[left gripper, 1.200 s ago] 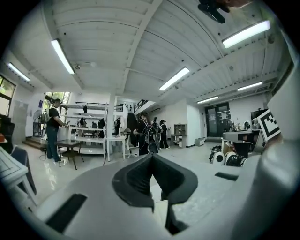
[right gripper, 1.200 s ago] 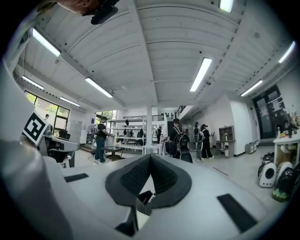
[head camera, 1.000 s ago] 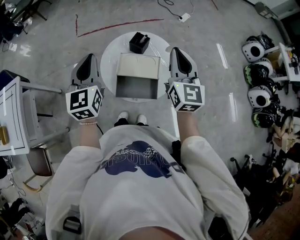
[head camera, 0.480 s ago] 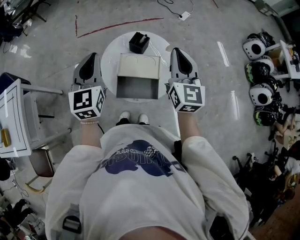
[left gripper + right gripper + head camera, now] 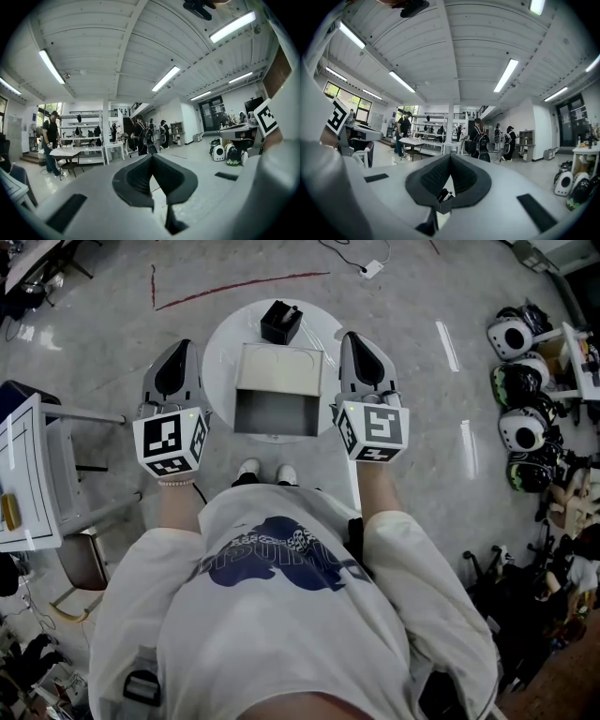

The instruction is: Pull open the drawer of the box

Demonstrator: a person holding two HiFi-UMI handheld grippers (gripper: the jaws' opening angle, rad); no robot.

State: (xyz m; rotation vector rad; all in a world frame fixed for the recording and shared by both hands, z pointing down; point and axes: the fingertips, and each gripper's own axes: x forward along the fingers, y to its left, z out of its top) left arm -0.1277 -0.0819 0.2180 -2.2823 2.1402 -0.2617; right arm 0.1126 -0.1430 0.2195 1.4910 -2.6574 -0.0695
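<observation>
Looks finished: drawer [image 5: 275, 414] pulled out of box [image 5: 281, 369] toward near edge of round counter [image 5: 220, 343]. Flanking box with left tool [image 5: 178, 357] and right tool [image 5: 356, 345], both closed on nothing, not touching it. Next: nothing left to grab, just keep clear.

Grey concrete floor [image 5: 112, 324], white ribbed ceiling [image 5: 93, 37] with strip lights [image 5: 51, 65], tables [image 5: 70, 151] and shelving [image 5: 86, 136].

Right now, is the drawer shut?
No, the drawer stands pulled out of the box, its inside open to the head view.
</observation>
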